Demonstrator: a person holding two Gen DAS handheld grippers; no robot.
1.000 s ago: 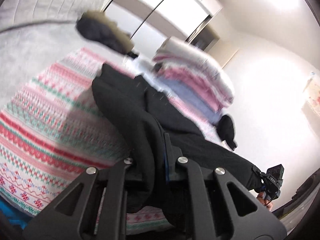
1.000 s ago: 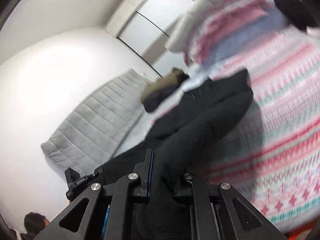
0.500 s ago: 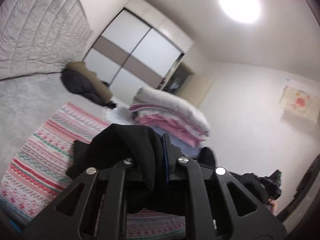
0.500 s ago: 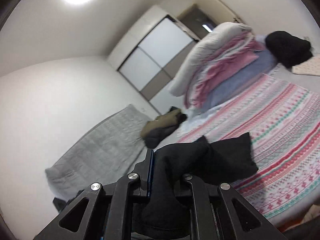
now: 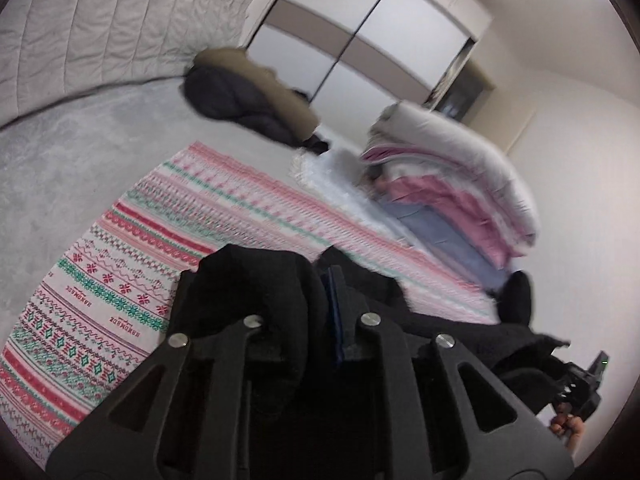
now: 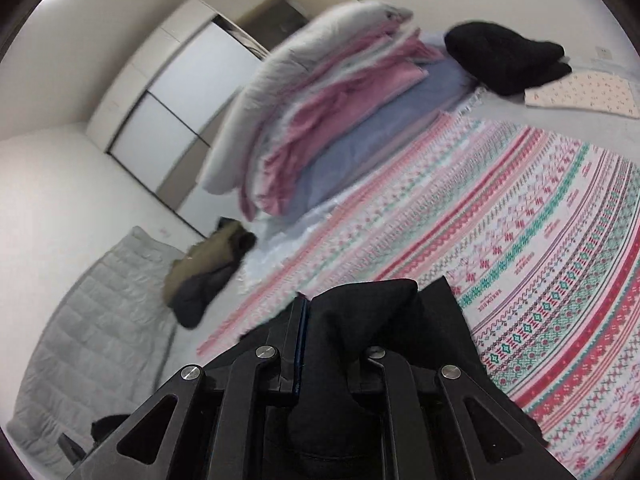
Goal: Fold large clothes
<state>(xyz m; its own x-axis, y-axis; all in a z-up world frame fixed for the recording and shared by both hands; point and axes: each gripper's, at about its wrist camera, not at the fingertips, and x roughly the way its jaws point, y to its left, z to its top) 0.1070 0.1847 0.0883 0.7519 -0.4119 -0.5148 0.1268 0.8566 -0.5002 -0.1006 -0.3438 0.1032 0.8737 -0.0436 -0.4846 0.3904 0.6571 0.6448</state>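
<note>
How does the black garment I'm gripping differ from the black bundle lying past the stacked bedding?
The black garment is bunched in the right gripper, over the patterned blanket; the black bundle lies loose, touched by nothing. The garment stretches toward the left gripper; the bundle is a compact heap. Both are plain black.

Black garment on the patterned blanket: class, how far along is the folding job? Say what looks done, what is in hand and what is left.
Done: nothing finished shows; a folded black pile lies apart.
In hand: the black garment is bunched in both the left gripper, whose jaws are opening, and the right gripper, above the patterned blanket.
Left: laying it flat and neat.
</note>
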